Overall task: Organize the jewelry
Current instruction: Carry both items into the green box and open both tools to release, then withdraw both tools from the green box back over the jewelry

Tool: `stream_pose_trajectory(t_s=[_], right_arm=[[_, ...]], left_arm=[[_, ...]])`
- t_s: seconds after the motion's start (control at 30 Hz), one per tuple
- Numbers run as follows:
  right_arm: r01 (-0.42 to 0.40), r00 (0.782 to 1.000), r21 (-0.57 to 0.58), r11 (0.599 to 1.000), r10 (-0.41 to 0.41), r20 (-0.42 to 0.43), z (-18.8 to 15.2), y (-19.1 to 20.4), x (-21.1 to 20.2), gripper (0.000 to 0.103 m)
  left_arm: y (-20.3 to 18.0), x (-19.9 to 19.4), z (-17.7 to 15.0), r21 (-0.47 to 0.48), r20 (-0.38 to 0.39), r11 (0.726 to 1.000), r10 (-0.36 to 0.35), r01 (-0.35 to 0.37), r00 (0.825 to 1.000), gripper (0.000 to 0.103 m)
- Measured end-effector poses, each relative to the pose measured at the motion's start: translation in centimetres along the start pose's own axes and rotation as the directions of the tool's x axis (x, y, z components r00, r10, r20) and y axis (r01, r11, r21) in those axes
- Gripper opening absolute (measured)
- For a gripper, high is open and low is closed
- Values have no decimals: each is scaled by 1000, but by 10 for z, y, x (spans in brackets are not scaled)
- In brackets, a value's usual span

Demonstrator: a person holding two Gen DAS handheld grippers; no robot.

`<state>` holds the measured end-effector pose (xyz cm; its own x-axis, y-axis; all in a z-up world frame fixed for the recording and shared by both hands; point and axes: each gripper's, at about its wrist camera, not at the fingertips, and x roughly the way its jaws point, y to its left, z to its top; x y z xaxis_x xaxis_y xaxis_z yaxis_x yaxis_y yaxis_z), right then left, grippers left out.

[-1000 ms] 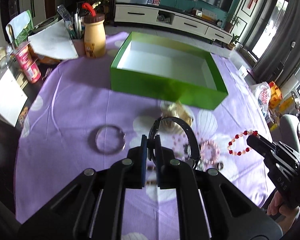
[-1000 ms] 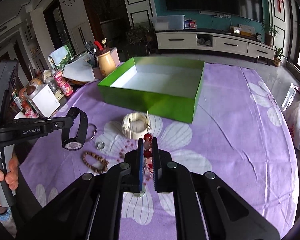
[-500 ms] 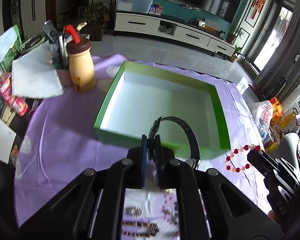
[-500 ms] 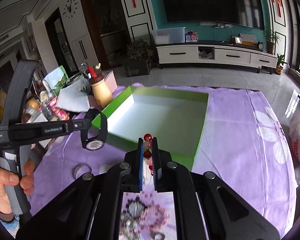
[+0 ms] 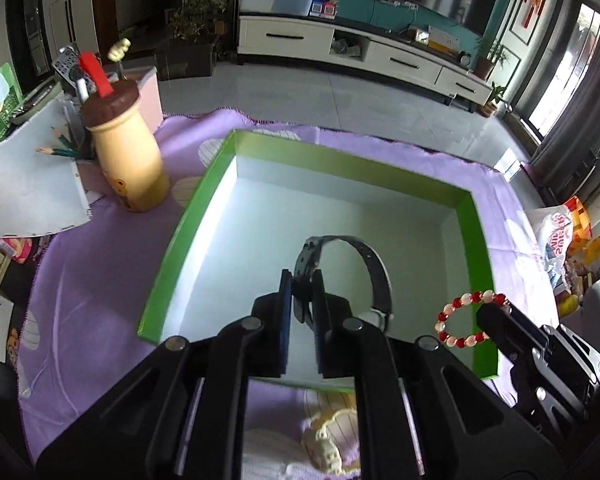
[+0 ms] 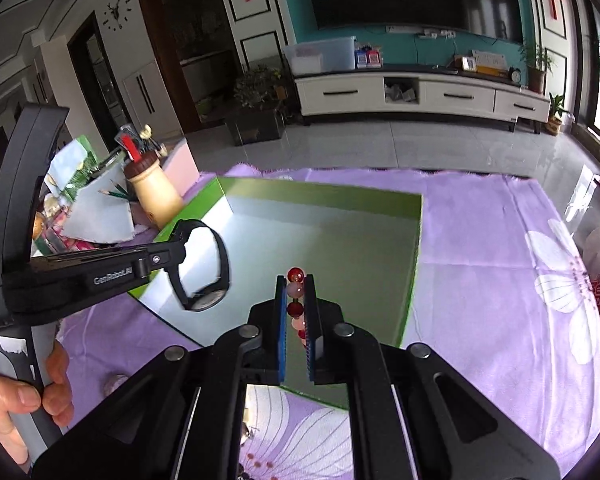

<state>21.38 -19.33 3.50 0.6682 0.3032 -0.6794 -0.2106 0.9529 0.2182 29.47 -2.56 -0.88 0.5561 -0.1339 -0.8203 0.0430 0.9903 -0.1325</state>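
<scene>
Jewelry hangs from both your tools above the green box. Your left gripper has the black watch strap between its jaws, which are easing apart; whether the pads are pressing it, I can't tell. Your right gripper is clamped tight on the red-and-pink bead bracelet.

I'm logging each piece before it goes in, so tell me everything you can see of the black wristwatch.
The black wristwatch has a dark, matte strap, closed into a loop, and a round case with a pale dial that hangs at the bottom. The left tool has the strap near its buckle between its pads, and its jaws are opening. The watch dangles in the air above the pale floor of the open green cardboard box, touching nothing else. The dial's markings are too small to read.
</scene>
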Motion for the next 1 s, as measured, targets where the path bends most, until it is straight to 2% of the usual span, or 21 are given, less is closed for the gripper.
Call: stream_pose_trajectory(t_s=[0.1,0.2,0.23,0.27,0.3,0.43,0.47,0.5,0.53,0.67,0.8,0.9,1.0], right_arm=[[7,999,22,1000,-6,-38,-3,-5,12,8],[18,999,37,999,-17,-49,-8,-10,16,16],[18,999,47,999,-16,-46,-10,-13,14,22],[18,999,55,998,-16,-42,-12,-14,13,28],[16,999,60,998,-14,-39,-13,-15,12,29],[-6,1000,72,997,8,-25,-21,-15,-1,29],[-14,1000,73,997,16,-19,-23,-14,-5,30],[-19,1000,74,997,20,-14,-24,-13,-8,31],[-23,1000,75,997,24,-8,-25,-12,-12,34],[-32,999,61,998,31,12,-37,-2,-32,45],[-36,999,44,998,36,-1,-53,10,-48,49],[-39,999,42,998,40,-20,-68,18,-57,58],[-35,999,41,999,37,-35,-85,25,-67,61]], left_arm=[[-1,18,-2,-3,-36,1000,7,-8,999,12],[-2,26,-6,-10,-61,1000,-4,4,998,16],[-2,26,-7,-8,-59,1000,-2,2,998,19],[-2,26,-8,-6,-59,1000,-2,2,998,27],[-1,25,-10,-6,-56,1000,-2,2,998,34],[1,14,-19,4,-43,1000,0,0,999,49],[2,11,-23,9,-41,1000,2,-2,999,57],[2,7,-24,12,-37,1000,3,-2,999,61],[3,1,-29,19,-29,1000,5,-4,1000,67],[5,-18,-44,30,-16,1000,3,-2,1000,83],[7,-37,-63,42,-11,999,-1,2,1000,91],[10,-50,-83,58,-25,998,-4,5,1000,95],[18,-63,-104,74,-37,997,3,0,999,99]])
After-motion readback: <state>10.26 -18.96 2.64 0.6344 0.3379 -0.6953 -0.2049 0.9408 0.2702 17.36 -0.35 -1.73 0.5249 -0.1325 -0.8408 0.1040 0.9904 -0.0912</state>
